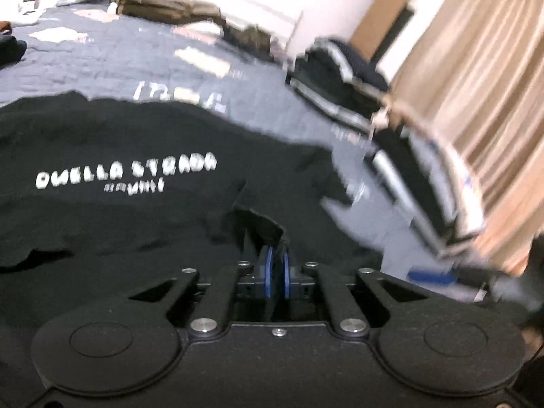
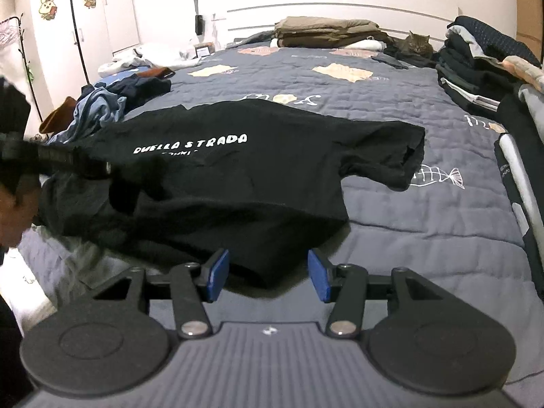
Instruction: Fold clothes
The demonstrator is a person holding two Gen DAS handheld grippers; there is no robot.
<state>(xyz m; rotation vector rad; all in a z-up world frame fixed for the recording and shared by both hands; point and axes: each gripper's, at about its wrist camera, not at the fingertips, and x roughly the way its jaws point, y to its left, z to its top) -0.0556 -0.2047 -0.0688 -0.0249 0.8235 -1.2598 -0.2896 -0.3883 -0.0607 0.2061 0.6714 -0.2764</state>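
A: What was seen at the left gripper (image 1: 277, 265)?

B: Its blue pads (image 1: 268, 272) were pressed together on a fold of the black T-shirt (image 1: 142, 231), pinched right at the tips. The shirt was spread out ahead of that gripper and to its left, white lettering (image 1: 125, 173) facing up. The view was blurred, so the exact edge held could not be made out.

A: And the right gripper (image 2: 268, 273)?

B: Its jaws were parted, with the near hem of the T-shirt (image 2: 258, 183) lying between the blue pads (image 2: 217, 270); no contact with the cloth could be seen. The shirt was laid flat on the grey quilt (image 2: 425, 224) directly ahead, one short sleeve (image 2: 404, 149) stretched out ahead and to the right.

A: What else was recorded around it?

B: A heap of unfolded clothes (image 2: 102, 105) was seen ahead to the left, folded stacks (image 2: 476, 68) far ahead on the right, and a cat (image 2: 416, 46) was resting at the far end of the bed beside a brown folded pile (image 2: 326, 30). A person's dark sleeve (image 2: 57, 159) was caught at the left edge, reaching over the shirt.
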